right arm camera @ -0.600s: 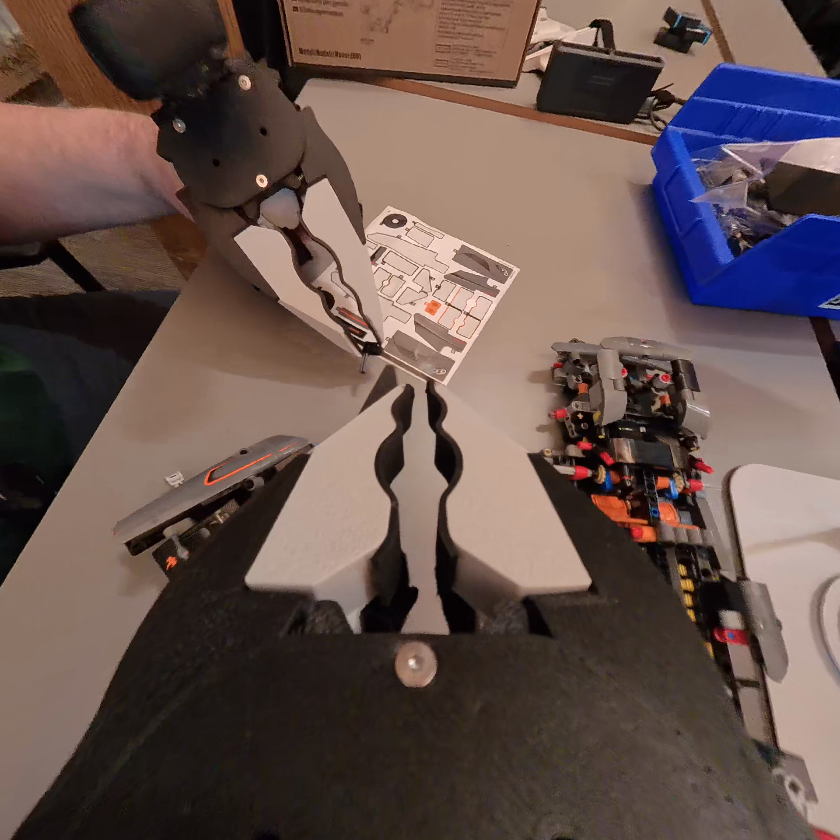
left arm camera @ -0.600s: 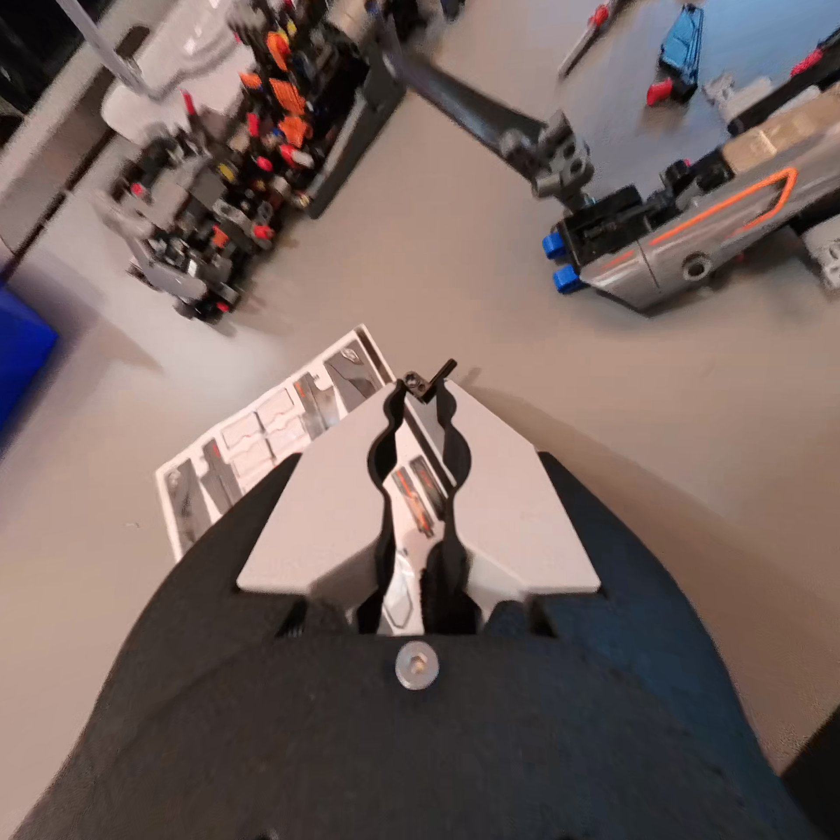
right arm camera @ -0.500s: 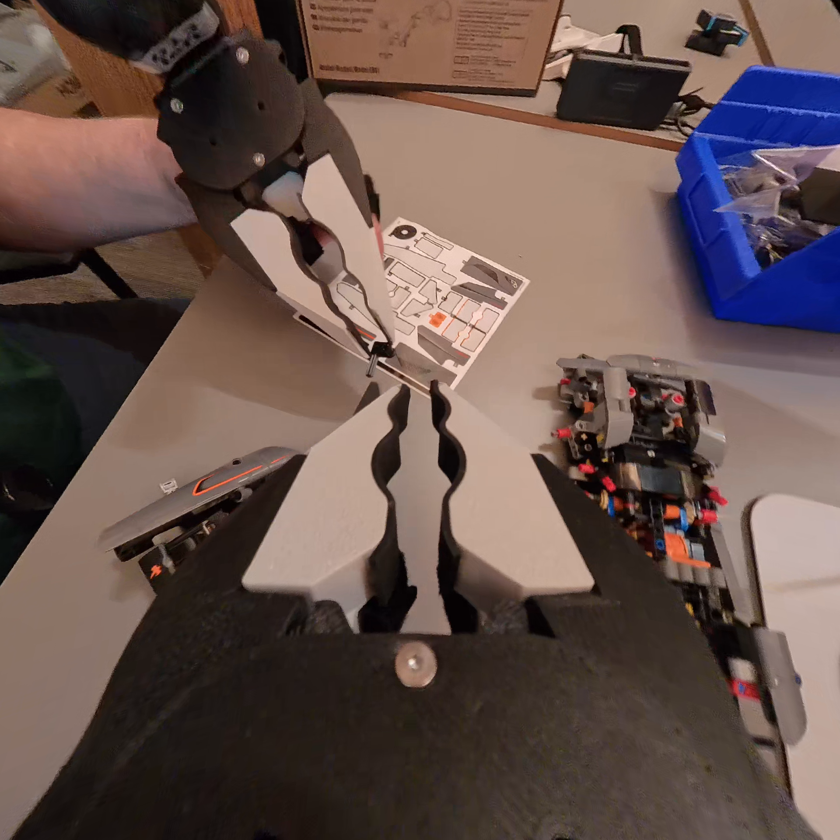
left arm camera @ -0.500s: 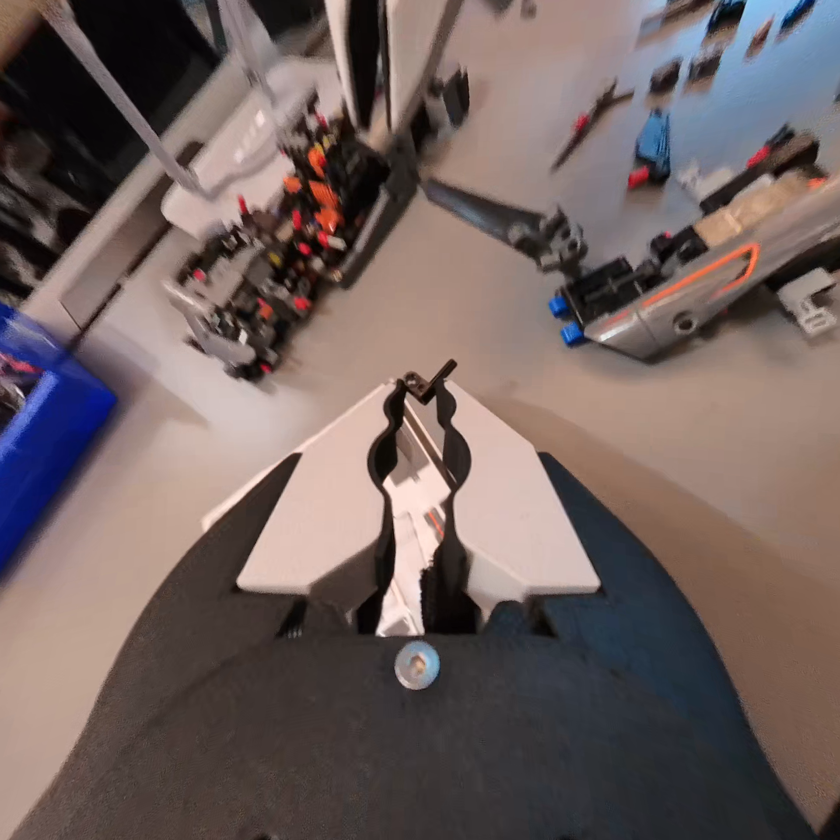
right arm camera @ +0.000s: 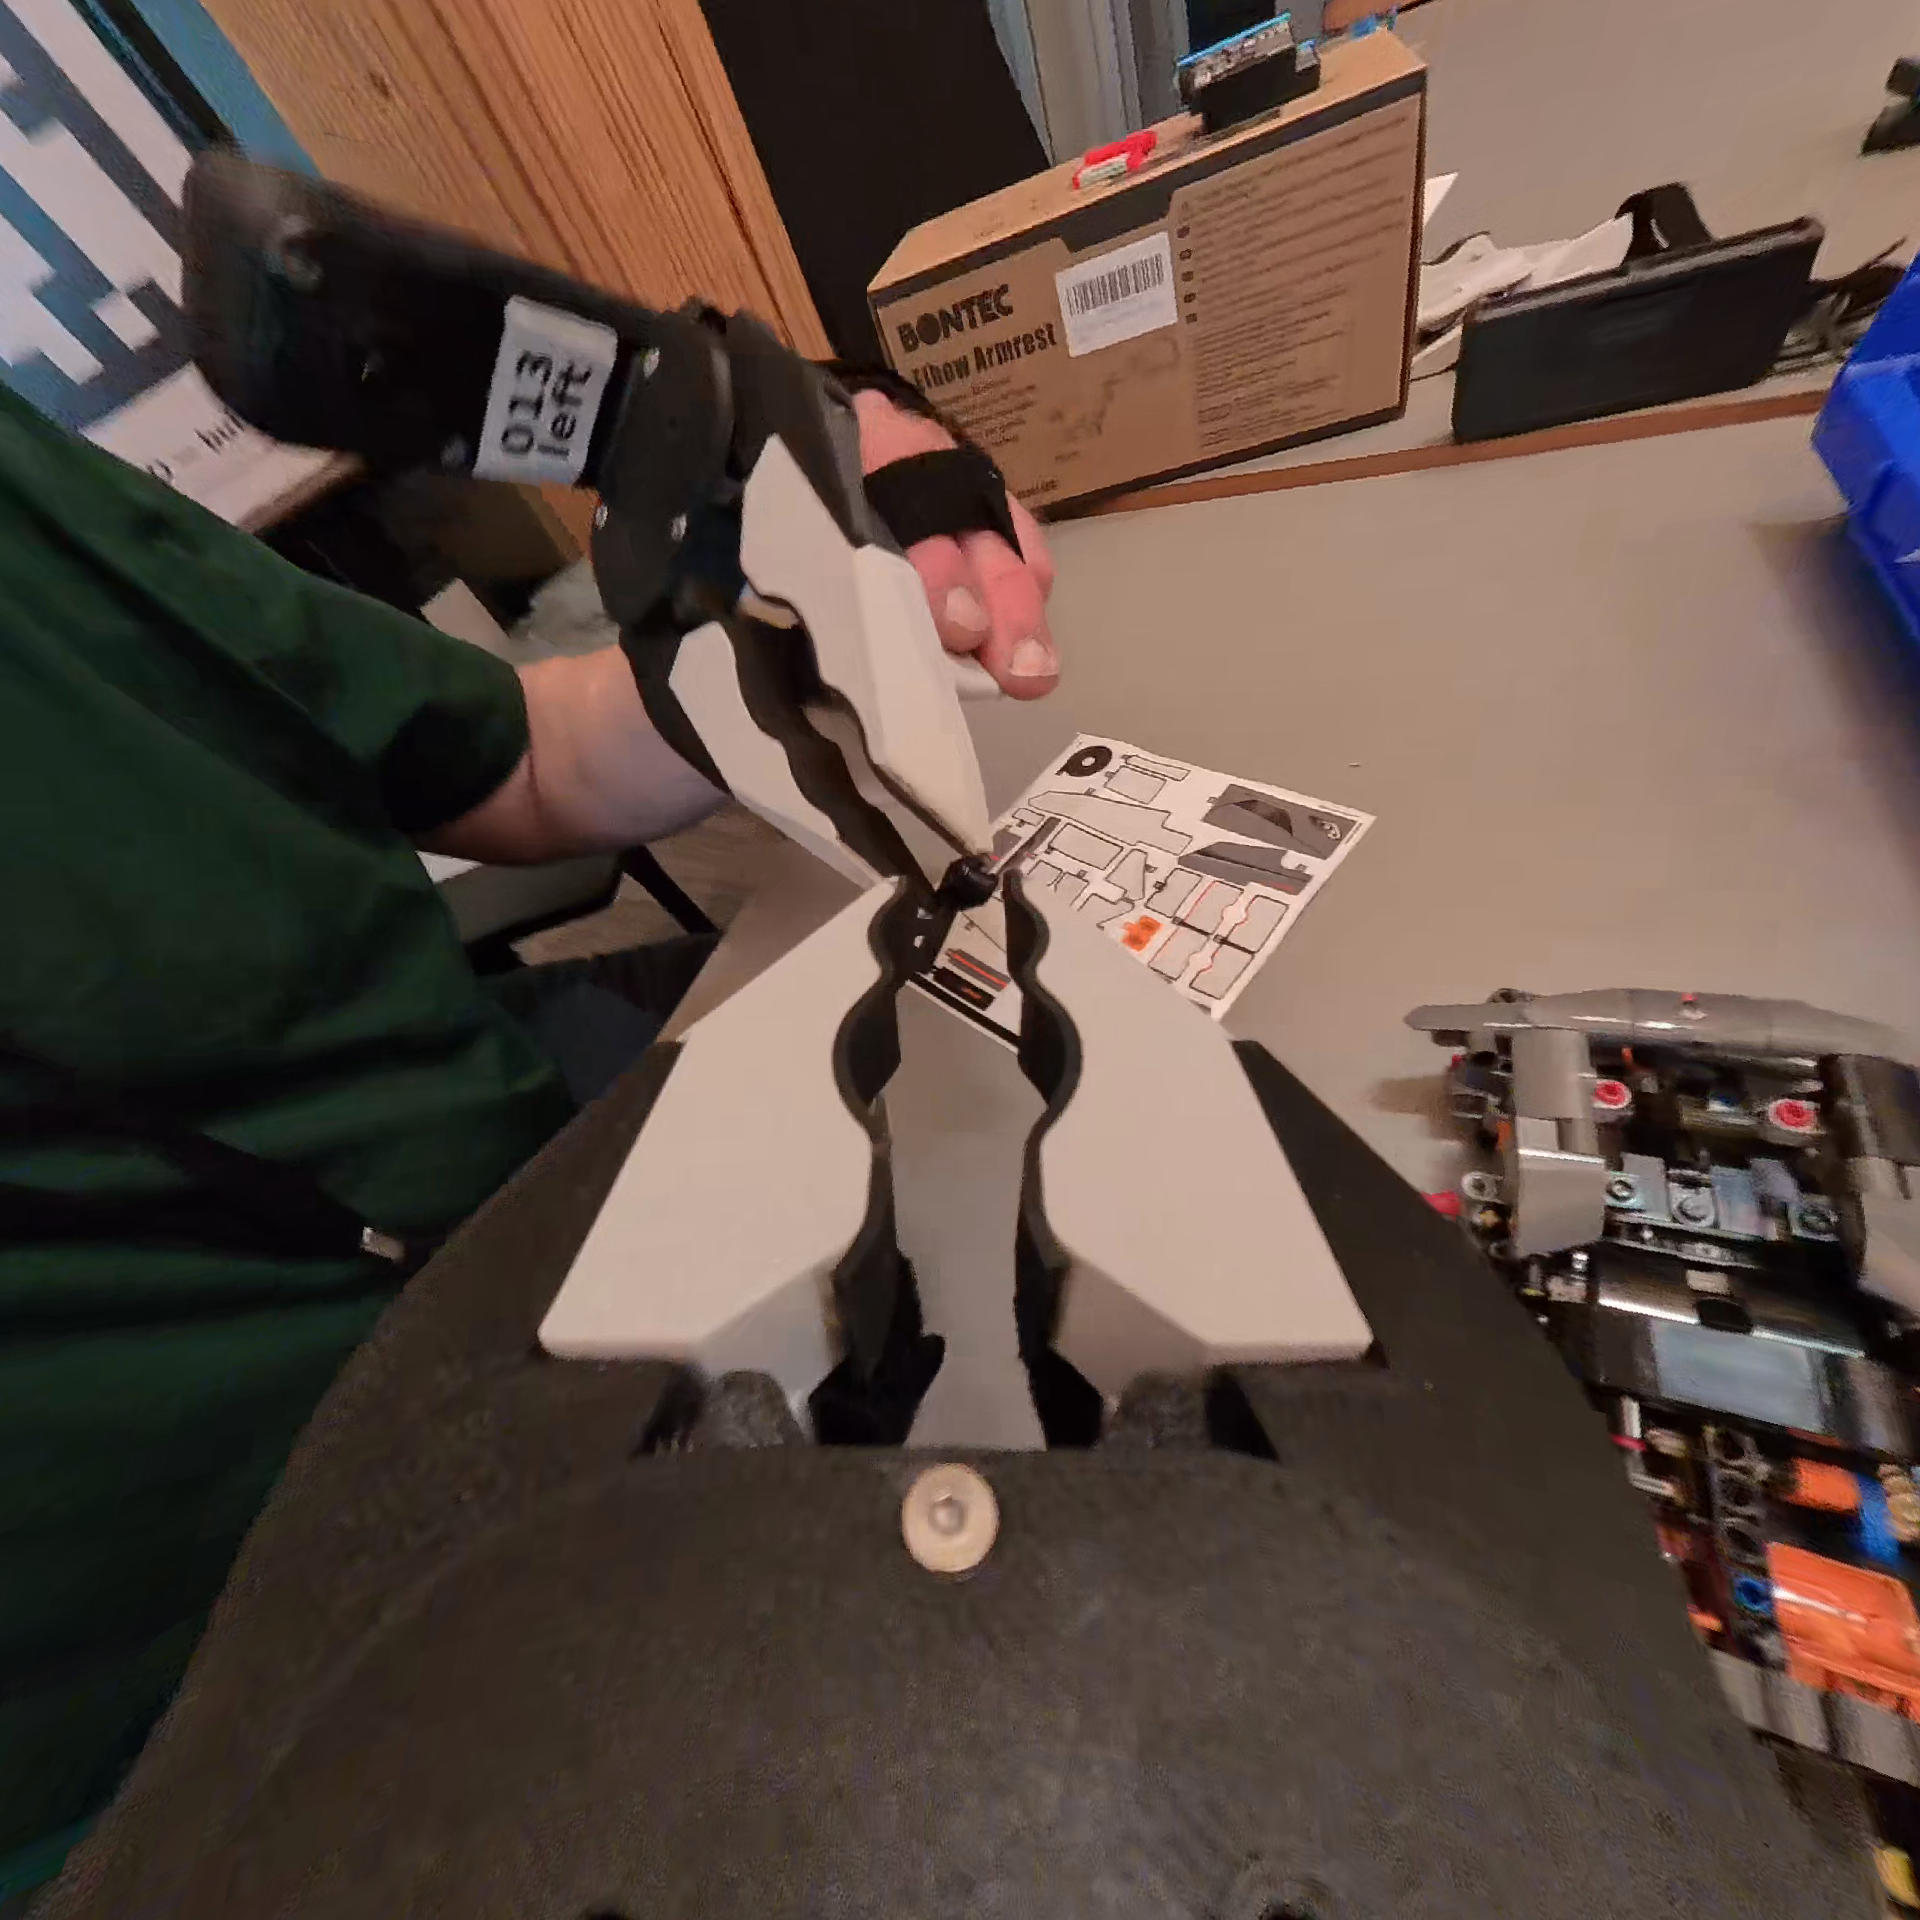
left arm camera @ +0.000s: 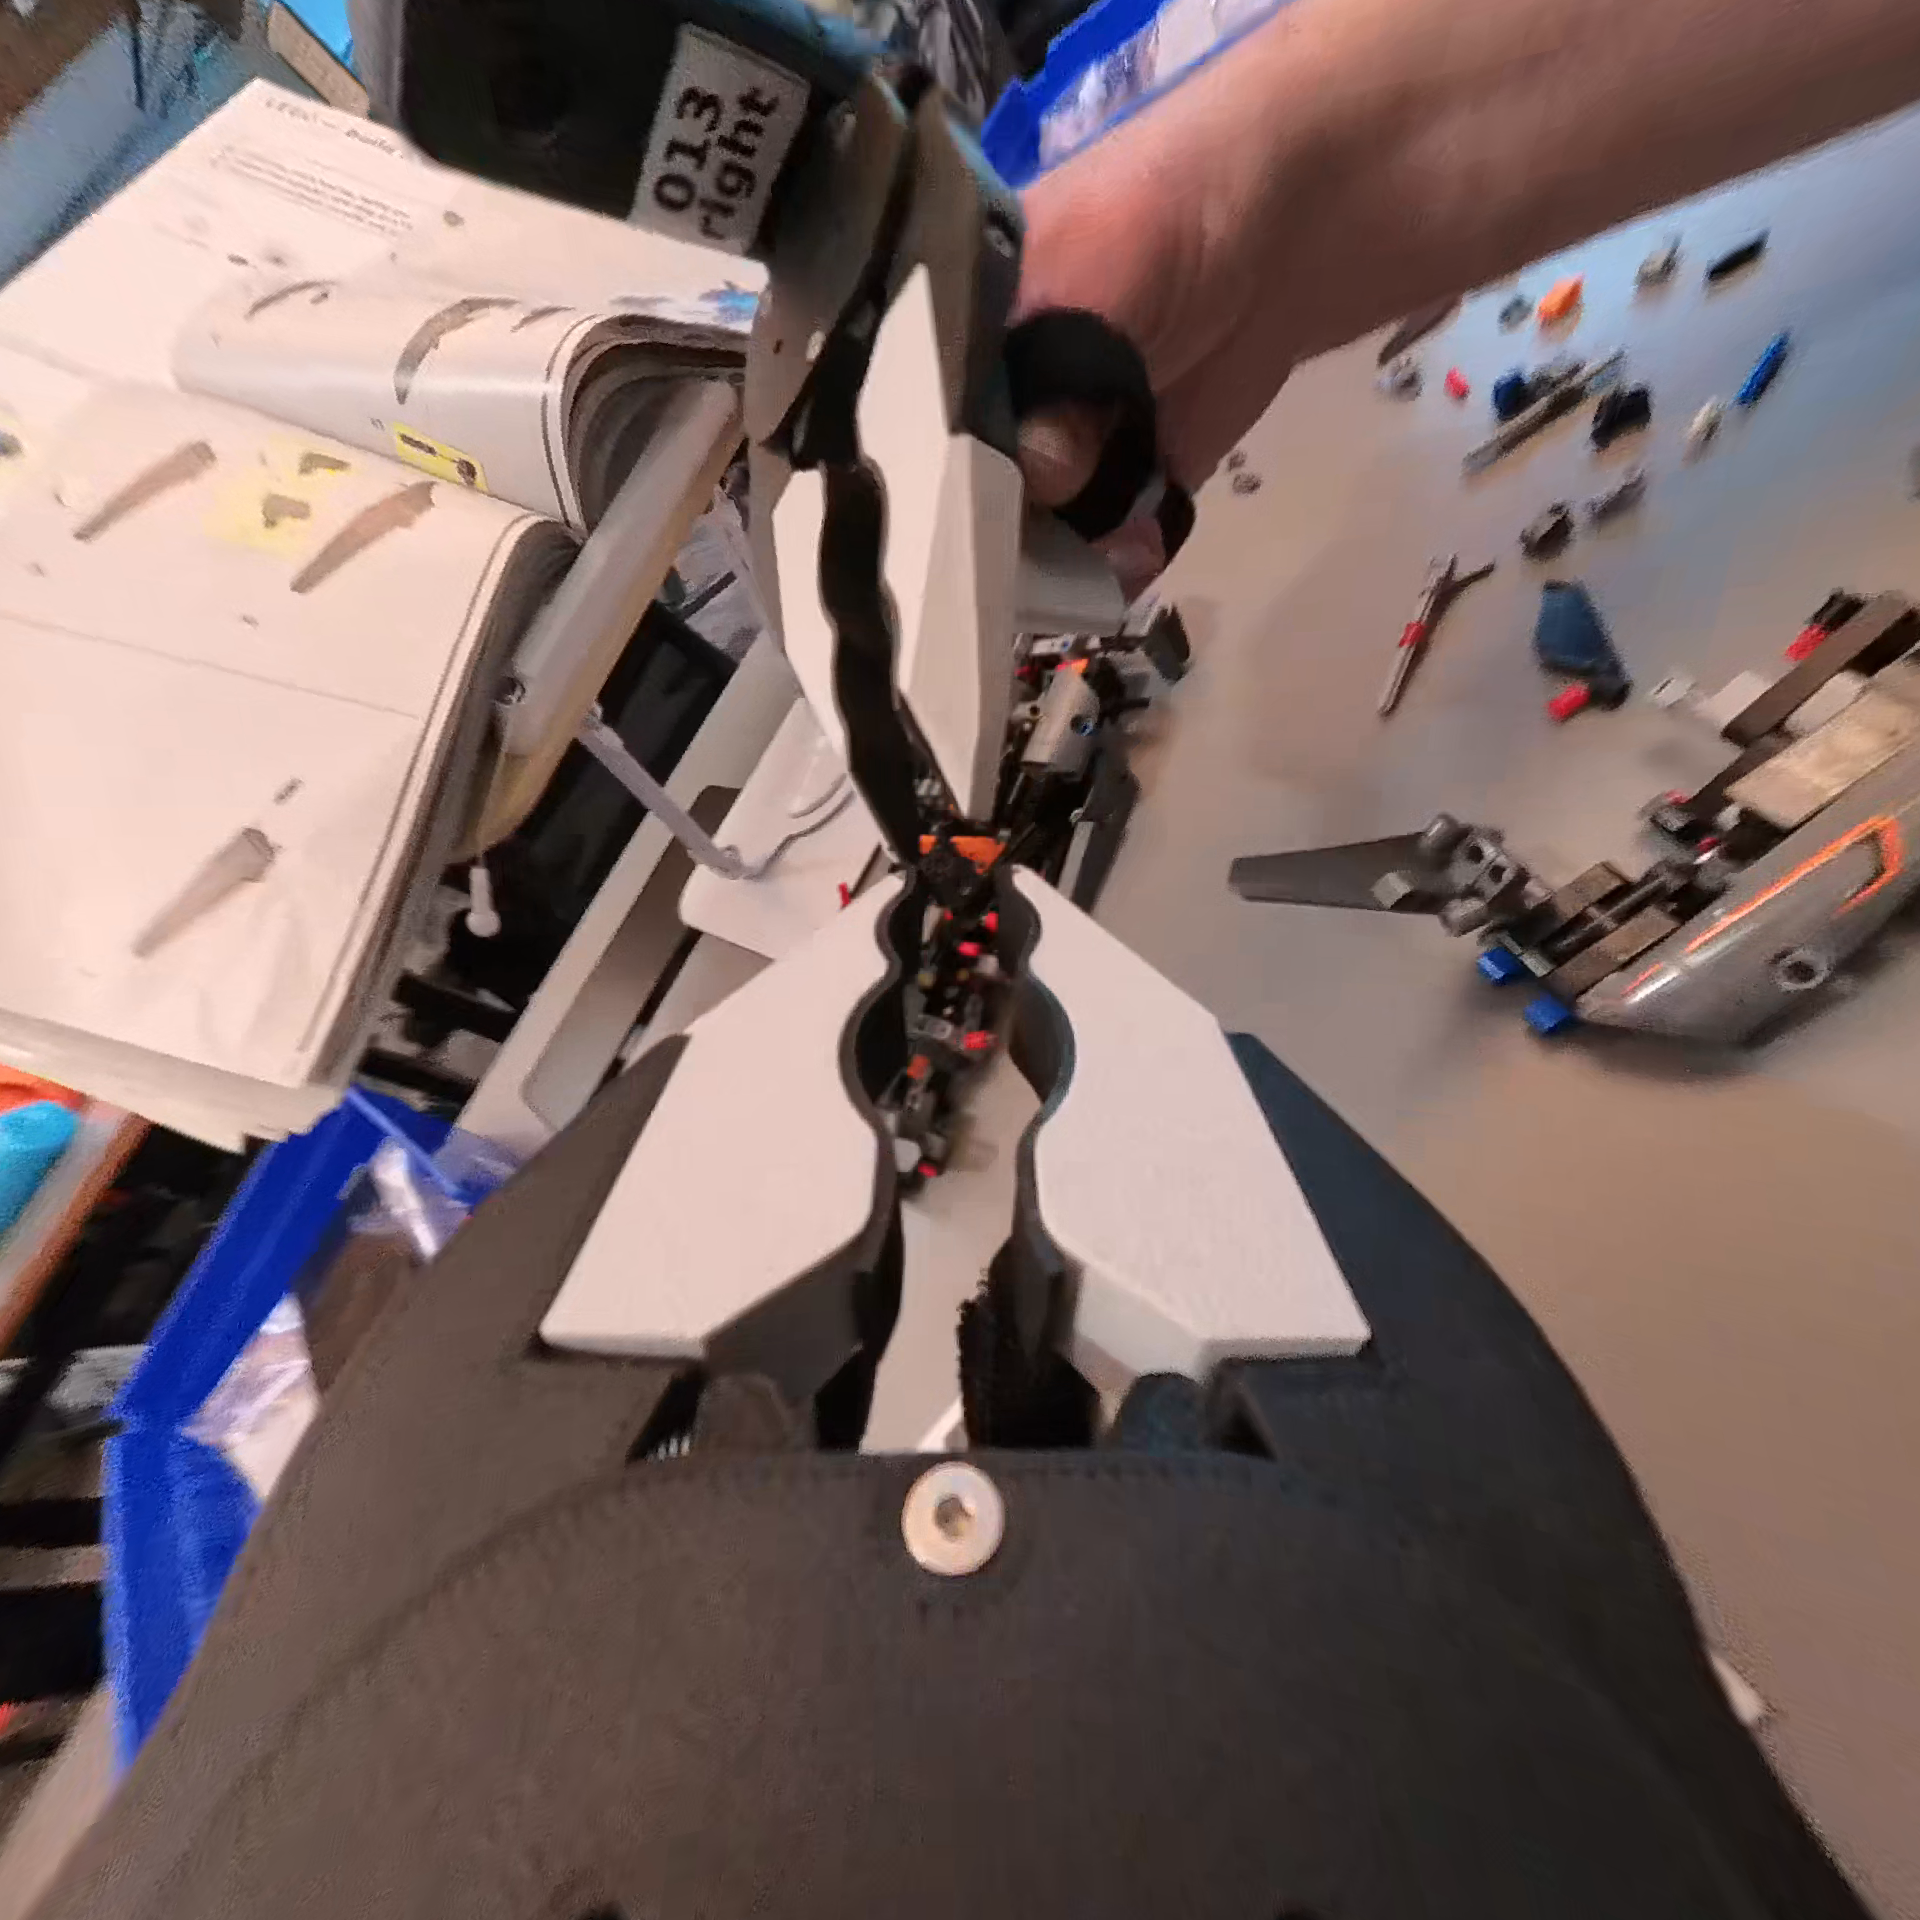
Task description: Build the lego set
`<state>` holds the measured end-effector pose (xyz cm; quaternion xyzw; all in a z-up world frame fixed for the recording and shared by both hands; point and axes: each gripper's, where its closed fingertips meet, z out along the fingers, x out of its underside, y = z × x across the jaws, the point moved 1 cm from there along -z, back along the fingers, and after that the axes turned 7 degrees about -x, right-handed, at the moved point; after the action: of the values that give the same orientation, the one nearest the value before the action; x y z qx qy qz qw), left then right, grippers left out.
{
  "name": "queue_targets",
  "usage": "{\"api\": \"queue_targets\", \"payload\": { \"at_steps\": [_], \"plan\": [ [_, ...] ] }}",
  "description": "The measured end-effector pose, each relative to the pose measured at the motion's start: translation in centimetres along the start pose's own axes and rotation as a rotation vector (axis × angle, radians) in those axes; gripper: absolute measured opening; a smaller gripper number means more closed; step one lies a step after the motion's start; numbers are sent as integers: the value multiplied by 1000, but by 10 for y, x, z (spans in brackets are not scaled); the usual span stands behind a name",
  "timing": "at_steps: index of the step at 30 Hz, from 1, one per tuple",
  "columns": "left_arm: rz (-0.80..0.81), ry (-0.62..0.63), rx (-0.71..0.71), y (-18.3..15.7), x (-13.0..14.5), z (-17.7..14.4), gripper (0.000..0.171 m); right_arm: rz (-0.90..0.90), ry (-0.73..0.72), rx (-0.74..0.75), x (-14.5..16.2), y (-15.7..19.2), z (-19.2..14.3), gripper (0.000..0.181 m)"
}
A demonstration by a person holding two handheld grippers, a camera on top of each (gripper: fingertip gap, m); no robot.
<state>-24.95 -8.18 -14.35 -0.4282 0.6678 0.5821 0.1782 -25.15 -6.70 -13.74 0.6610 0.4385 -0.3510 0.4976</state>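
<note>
A: Where do the 2 grippers stand?

B: Tip to tip above the desk [right arm camera: 1558, 644]. My left gripper [right arm camera: 940, 868] is clamped on a small black pin [right arm camera: 971, 878]. In its own view the tips are blurred against the car.

A: And the right?

B: Right gripper [right arm camera: 951, 904] is parted, with the pin sitting in the gap at its tips. I can't tell if it touches.

A: The build?

B: Car chassis [right arm camera: 1704, 1226] sits on the desk to my right and the sticker sheet [right arm camera: 1195, 873] lies flat ahead. A grey-and-orange panel [left arm camera: 1745, 935] lies well apart, with loose parts [left arm camera: 1558, 644] beyond.
</note>
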Motion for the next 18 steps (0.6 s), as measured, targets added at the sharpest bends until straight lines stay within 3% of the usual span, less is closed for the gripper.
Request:
{"api": "queue_targets", "payload": {
  "at_steps": [5, 12, 15, 18],
  "plan": [
    [154, 33, -66, 0, -4, 4, 10, 93, 31, -8, 3, -3, 5, 9],
    [159, 11, -119, 3, -11, -3, 10, 116, -7, 28, -4, 4, 2, 6],
    [57, 4, -80, 2, -8, -10, 18, 95, -31, 98, -5, 8, -9, 6],
    [-132, 62, 95, -19, 15, -6, 25, 57, -9, 191, 4, 22, -18, 6]
  ]
}}
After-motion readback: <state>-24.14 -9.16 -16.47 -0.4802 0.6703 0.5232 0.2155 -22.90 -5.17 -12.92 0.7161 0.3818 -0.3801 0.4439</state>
